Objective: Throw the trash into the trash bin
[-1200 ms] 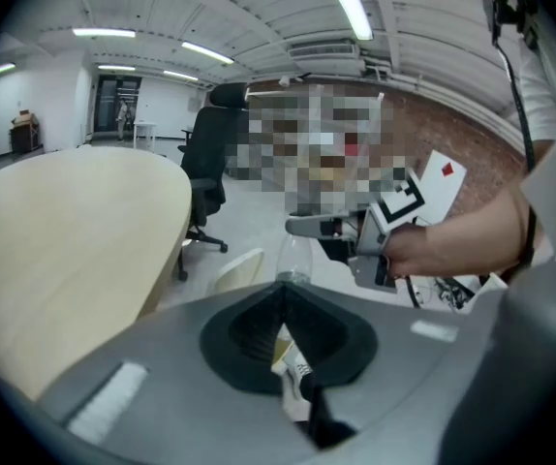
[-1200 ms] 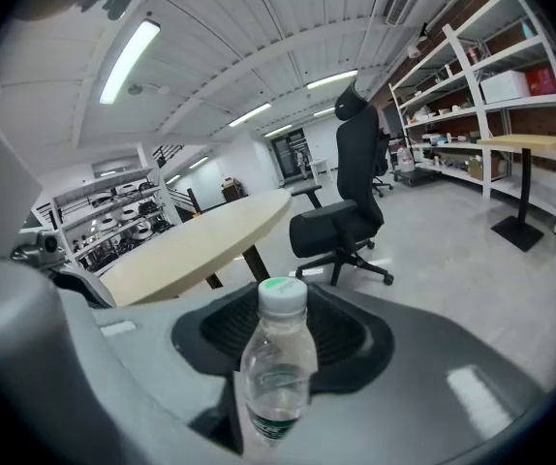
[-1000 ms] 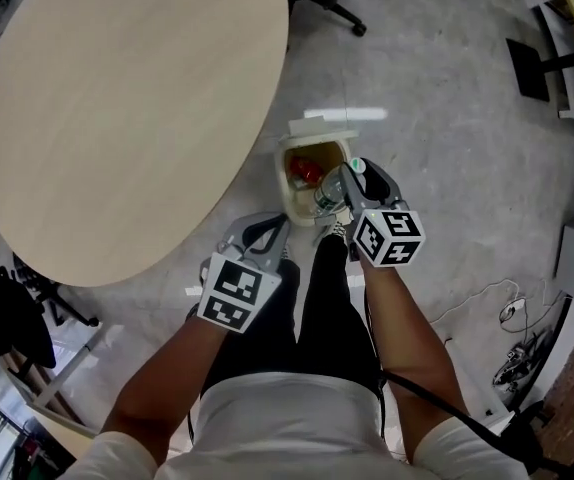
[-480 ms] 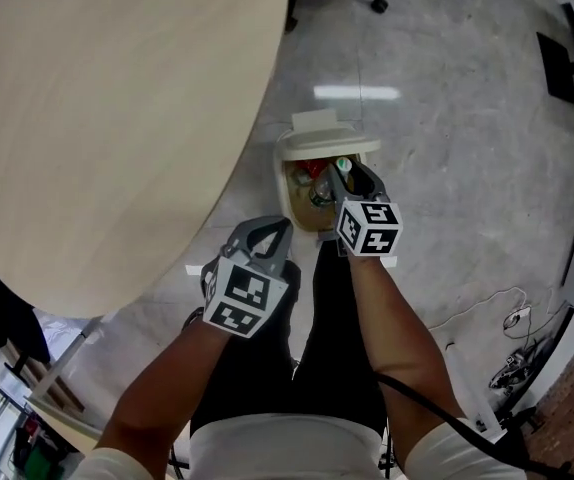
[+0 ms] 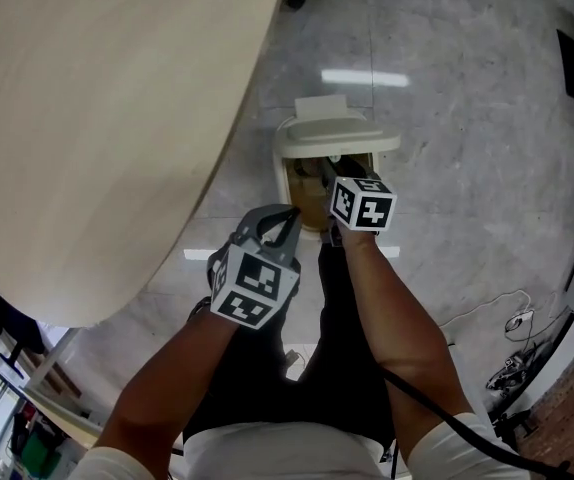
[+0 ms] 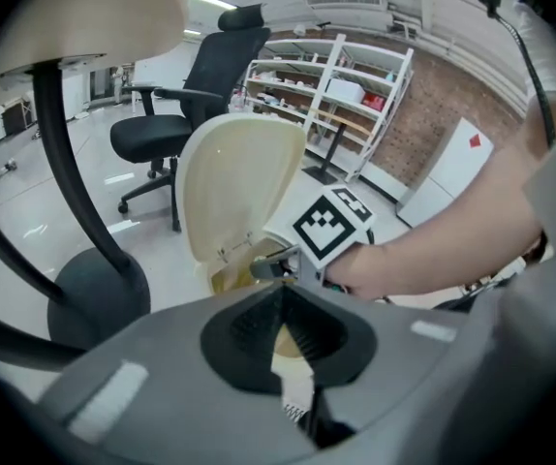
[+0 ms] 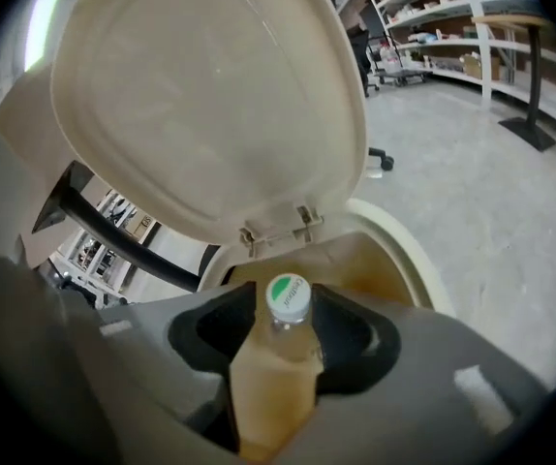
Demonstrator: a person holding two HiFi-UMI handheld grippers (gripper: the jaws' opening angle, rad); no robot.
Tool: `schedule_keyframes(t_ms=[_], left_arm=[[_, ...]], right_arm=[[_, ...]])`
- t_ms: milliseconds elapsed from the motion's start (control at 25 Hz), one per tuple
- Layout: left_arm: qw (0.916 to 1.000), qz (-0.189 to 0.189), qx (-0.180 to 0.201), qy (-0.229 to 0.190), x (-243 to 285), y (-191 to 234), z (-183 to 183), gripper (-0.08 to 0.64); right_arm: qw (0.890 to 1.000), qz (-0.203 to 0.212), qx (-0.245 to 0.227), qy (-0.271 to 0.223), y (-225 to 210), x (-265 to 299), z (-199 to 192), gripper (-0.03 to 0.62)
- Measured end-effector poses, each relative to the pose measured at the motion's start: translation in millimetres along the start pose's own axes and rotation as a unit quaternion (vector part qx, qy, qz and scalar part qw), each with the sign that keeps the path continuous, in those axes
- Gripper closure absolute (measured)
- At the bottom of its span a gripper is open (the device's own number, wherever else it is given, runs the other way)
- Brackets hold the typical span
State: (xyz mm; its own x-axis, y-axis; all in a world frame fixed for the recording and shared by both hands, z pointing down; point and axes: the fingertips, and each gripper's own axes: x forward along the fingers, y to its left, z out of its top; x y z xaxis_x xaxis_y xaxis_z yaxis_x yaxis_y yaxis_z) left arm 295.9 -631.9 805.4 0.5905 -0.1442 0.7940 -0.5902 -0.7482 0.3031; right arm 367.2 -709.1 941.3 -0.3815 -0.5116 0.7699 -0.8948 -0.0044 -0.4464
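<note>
The cream trash bin (image 5: pixel 289 181) stands on the floor by my feet, its lid (image 5: pixel 335 131) tipped up and back. My right gripper (image 5: pixel 335 178) reaches down into the bin's mouth, only its marker cube showing clearly in the head view. In the right gripper view the right gripper (image 7: pixel 288 310) is shut on a plastic bottle (image 7: pixel 280 376) with a green-and-white cap, just over the bin's rim (image 7: pixel 409 260) and under the lid (image 7: pixel 210 95). My left gripper (image 5: pixel 288 213) hangs beside the bin, jaws shut and empty. Its own view faces the lid (image 6: pixel 244 172) and the right gripper (image 6: pixel 263 267).
A large round wooden table (image 5: pixel 97 118) overhangs the space left of the bin, and its black pedestal (image 6: pixel 70 192) stands close by. An office chair (image 6: pixel 186 114) and white shelves (image 6: pixel 331 76) are behind. Cables (image 5: pixel 507 318) lie on the floor at the right.
Both grippers have sunk toward the bin. The right one has carried the bottle from above the opening down into the bin's mouth, hiding the red item inside.
</note>
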Motion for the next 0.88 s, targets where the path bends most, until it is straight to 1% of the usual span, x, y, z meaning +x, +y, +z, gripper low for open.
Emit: schedule_keyframes(t_ms=[80, 240, 360, 560, 720, 880], left_arm=[[1.0000, 0.000, 0.000, 0.002, 3, 0, -2, 0.552], [1.0000, 0.001, 0.000, 0.003, 2, 6, 2, 0.552], [1.0000, -0.001, -0.001, 0.000, -7, -1, 11, 0.552], [0.9997, -0.005, 0.017, -0.017, -25, -13, 28, 0.552], [0.9990, -0.005, 0.028, -0.033, -45, -22, 44, 0.552], [0.9984, -0.004, 0.025, -0.050, -66, -31, 53, 0.552]], right_arm=[[1.000, 0.007, 0.009, 0.021, -1, 4, -6, 0.365], [0.999, 0.013, -0.014, 0.029, 4, -1, 1, 0.361], [0.999, 0.014, -0.026, 0.033, 6, -22, 5, 0.360], [0.998, 0.010, -0.057, 0.034, 9, -56, 15, 0.362], [0.995, 0.017, -0.095, 0.035, 23, -84, 28, 0.362], [0.991, 0.027, -0.130, 0.023, 44, -116, 46, 0.365]])
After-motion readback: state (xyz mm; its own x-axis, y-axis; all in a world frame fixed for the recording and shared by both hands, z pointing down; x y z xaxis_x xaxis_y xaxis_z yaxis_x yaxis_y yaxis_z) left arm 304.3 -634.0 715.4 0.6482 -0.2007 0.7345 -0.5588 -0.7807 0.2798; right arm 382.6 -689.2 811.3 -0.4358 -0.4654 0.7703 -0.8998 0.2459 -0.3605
